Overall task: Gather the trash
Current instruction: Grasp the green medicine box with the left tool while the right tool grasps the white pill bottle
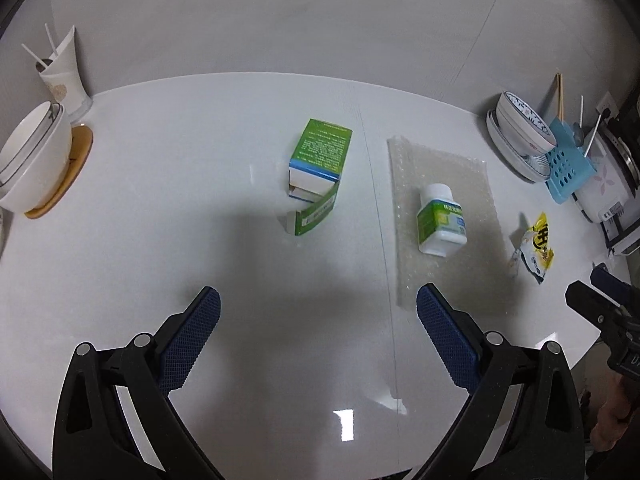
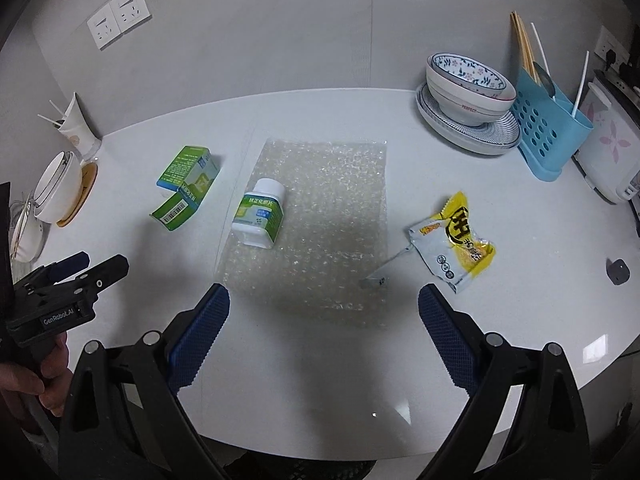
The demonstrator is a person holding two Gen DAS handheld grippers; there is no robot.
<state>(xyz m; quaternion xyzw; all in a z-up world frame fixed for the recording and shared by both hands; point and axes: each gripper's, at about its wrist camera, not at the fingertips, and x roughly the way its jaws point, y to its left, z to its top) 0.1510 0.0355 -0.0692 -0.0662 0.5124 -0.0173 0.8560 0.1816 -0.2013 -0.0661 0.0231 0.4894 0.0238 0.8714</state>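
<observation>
A glossy white table (image 2: 320, 380) stands against a pale grey wall (image 2: 280, 20) bearing 2 sockets (image 2: 119, 15). Both the left gripper (image 1: 318, 304) and right gripper (image 2: 324, 300) gape empty above it. A green medicine box (image 1: 318, 168), pill bottle (image 2: 260, 214) on bubble wrap (image 2: 340, 200), and yellow snack wrapper (image 2: 456, 236) lie mid-table.

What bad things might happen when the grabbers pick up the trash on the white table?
1. The white pill bottle with the green label lies on its side on the clear bubble wrap sheet; pulling the sheet first may roll it away.
2. The green cardboard box has an open flap and may crush or spill.
3. The yellow snack wrapper is thin and might slip from the open right gripper.
</observation>
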